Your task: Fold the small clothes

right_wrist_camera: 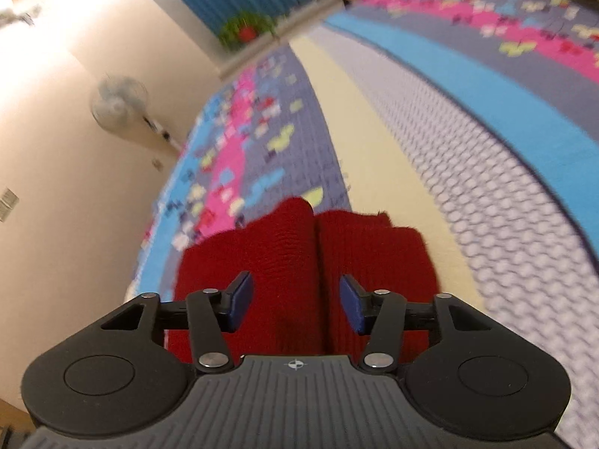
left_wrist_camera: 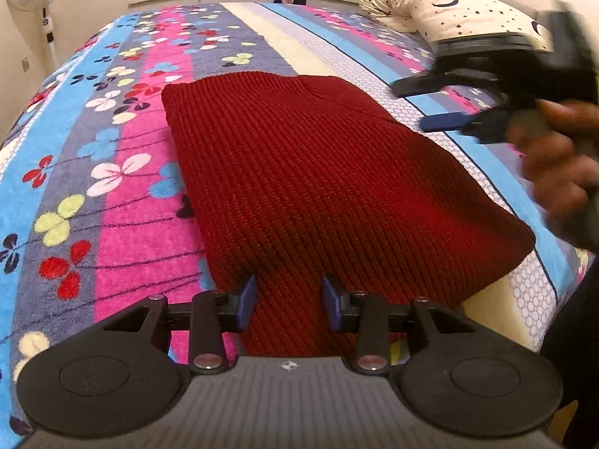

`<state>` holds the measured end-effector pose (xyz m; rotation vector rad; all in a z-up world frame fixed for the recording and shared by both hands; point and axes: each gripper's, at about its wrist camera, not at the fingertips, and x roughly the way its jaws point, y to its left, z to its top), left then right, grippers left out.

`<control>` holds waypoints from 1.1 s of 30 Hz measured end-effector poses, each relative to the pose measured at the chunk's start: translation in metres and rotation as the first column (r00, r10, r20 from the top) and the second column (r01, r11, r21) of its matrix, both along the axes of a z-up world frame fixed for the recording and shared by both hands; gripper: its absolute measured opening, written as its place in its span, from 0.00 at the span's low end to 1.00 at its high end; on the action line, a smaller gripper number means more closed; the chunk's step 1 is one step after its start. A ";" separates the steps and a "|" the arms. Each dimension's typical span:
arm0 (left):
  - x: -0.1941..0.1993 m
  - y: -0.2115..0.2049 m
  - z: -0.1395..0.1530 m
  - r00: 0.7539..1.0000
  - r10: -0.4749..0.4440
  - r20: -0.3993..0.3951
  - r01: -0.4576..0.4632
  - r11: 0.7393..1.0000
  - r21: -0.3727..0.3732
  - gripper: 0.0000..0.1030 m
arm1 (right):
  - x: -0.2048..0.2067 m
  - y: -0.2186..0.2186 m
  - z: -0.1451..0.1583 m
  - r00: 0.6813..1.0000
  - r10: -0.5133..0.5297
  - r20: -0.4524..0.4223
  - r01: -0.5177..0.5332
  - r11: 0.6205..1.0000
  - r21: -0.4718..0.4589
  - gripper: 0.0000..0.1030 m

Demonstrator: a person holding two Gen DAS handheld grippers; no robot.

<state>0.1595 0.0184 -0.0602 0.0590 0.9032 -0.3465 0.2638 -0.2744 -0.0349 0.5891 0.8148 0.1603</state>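
**Mia:** Right under the left camera sat the left gripper (left_wrist_camera: pixel 288 305). What was past it?

**Ben:** First the big bed (left_wrist_camera: pixel 123 202) with its flower blanket. On the bed lay the red knit cloth (left_wrist_camera: pixel 307 183), flat. Its near end went in under the left gripper. Its long way ran straight off from that gripper, up the bed.

**Mia:** Were the left fingers (left_wrist_camera: pixel 247 301) holding it?

**Ben:** No. They stood partly apart, one on each side over the near end, with nothing pinched.

**Mia:** And the other one?

**Ben:** The right gripper (left_wrist_camera: pixel 445 108) hung off past the cloth's right side, with its fingers apart too. So the left one was closer to the end.

**Mia:** What was hard to see?

**Ben:** The right camera was tipped and all blurry. It showed the red knit cloth (right_wrist_camera: pixel 310 262) with a line down its middle, maybe a fold. I couldn't tell. The right gripper (right_wrist_camera: pixel 297 305) was empty there. The cloth's near edge was hidden under both grippers.
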 end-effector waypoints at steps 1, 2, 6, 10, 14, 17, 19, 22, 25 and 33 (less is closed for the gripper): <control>0.000 0.001 0.000 1.000 -0.003 0.002 0.003 1.000 -0.002 0.42 | 0.010 0.002 -0.006 0.999 -0.005 -0.033 0.005 1.000 -0.003 0.55; 0.000 0.001 0.000 1.000 -0.005 0.001 0.005 1.000 -0.006 0.42 | 0.019 0.004 -0.012 0.998 -0.007 -0.065 0.007 1.000 0.009 0.55; 0.002 0.004 0.001 1.000 -0.009 -0.003 0.009 1.000 -0.019 0.42 | 0.034 0.014 -0.008 0.997 0.066 -0.032 -0.065 0.998 0.023 0.16; 0.002 0.003 0.004 1.000 -0.024 0.016 0.024 0.999 -0.027 0.42 | 0.023 0.013 0.023 0.988 0.064 0.139 -0.062 0.998 -0.014 0.12; 0.003 -0.002 0.004 0.999 -0.046 0.012 0.046 0.999 0.000 0.43 | 0.034 0.017 -0.020 0.998 0.017 -0.059 -0.026 0.988 -0.152 0.16; 0.002 0.002 0.006 0.999 -0.033 -0.013 0.033 0.999 -0.012 0.44 | 0.015 0.016 0.008 1.000 -0.004 0.018 0.007 0.982 -0.190 0.20; 0.000 0.007 0.014 1.000 -0.021 0.001 0.021 0.999 -0.028 0.44 | -0.015 0.014 0.035 0.993 -0.011 0.121 0.044 0.959 -0.280 0.27; -0.003 0.015 0.031 0.995 0.037 0.093 -0.031 0.997 -0.066 0.45 | -0.064 0.015 0.047 0.978 0.110 0.176 -0.053 0.952 -0.301 0.27; 0.002 0.019 0.040 0.985 0.106 0.135 -0.092 0.990 -0.109 0.45 | -0.092 0.023 0.022 0.962 0.265 0.067 -0.220 0.898 -0.381 0.25; 0.009 0.006 0.032 0.980 0.151 0.128 -0.147 0.988 -0.041 0.45 | -0.109 0.013 -0.018 0.971 0.240 -0.020 -0.224 0.871 -0.436 0.31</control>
